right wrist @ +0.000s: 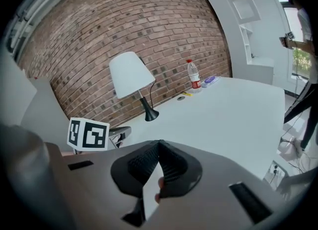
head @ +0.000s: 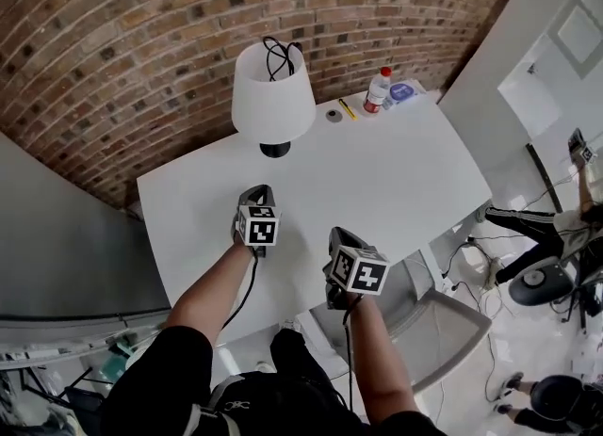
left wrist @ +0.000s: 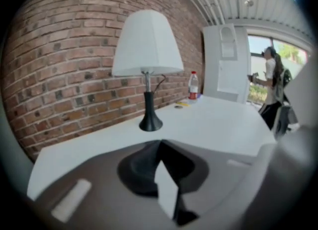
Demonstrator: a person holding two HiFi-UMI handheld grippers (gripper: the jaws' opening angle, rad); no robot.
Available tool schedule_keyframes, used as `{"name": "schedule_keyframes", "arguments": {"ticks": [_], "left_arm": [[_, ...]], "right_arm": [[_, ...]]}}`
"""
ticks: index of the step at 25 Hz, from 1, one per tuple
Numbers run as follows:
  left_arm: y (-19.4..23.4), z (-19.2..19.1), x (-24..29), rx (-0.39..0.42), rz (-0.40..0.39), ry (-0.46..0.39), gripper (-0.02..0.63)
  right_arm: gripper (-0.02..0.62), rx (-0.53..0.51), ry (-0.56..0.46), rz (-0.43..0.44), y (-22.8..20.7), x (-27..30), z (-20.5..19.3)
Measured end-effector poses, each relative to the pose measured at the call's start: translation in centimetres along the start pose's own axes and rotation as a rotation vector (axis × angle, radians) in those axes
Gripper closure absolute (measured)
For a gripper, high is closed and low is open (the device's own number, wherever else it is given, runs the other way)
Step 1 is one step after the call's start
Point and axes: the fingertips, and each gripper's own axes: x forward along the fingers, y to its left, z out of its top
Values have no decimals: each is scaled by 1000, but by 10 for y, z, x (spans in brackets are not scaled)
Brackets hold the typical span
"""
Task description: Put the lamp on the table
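Note:
The lamp point(head: 273, 95), with a white shade and a black stem and foot, stands upright at the back of the white table point(head: 396, 180), close to the brick wall. In the left gripper view the lamp point(left wrist: 146, 42) rises straight ahead, well beyond the jaws. My left gripper point(head: 256, 193) hovers over the table's near half, shut, with nothing between its jaws. My right gripper point(head: 341, 236) hangs at the table's front edge, also shut and empty. The right gripper view shows the lamp point(right wrist: 130, 74) farther off to the left, with the left gripper's marker cube in front of it.
A bottle with a red cap point(head: 378, 90), a yellow pen point(head: 348, 109) and a blue object point(head: 402, 92) lie at the table's back right corner. A grey chair point(head: 443, 321) stands at the table's front right. A person point(left wrist: 272, 82) stands by the window beyond.

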Motion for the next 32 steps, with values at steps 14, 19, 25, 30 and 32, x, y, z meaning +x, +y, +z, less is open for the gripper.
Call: {"name": "schedule_keyframes", "arguments": {"ticks": [14, 19, 25, 30, 32], "left_arm": [[2, 19, -278, -40, 33, -78, 604], [2, 24, -359, -56, 14, -113, 604], [-9, 18, -435, -53, -2, -138, 604], [-11, -4, -468, -63, 0, -149, 604], [-7, -7, -477, -75, 5, -157, 603]], "right_arm": [[598, -116, -169, 103, 157, -135, -18], [598, -218, -272, 103, 207, -186, -23], [598, -260, -305, 134, 246, -221, -50], [598, -273, -278, 144, 261, -230, -81], [598, -268, -274, 150, 265, -234, -89]]}}
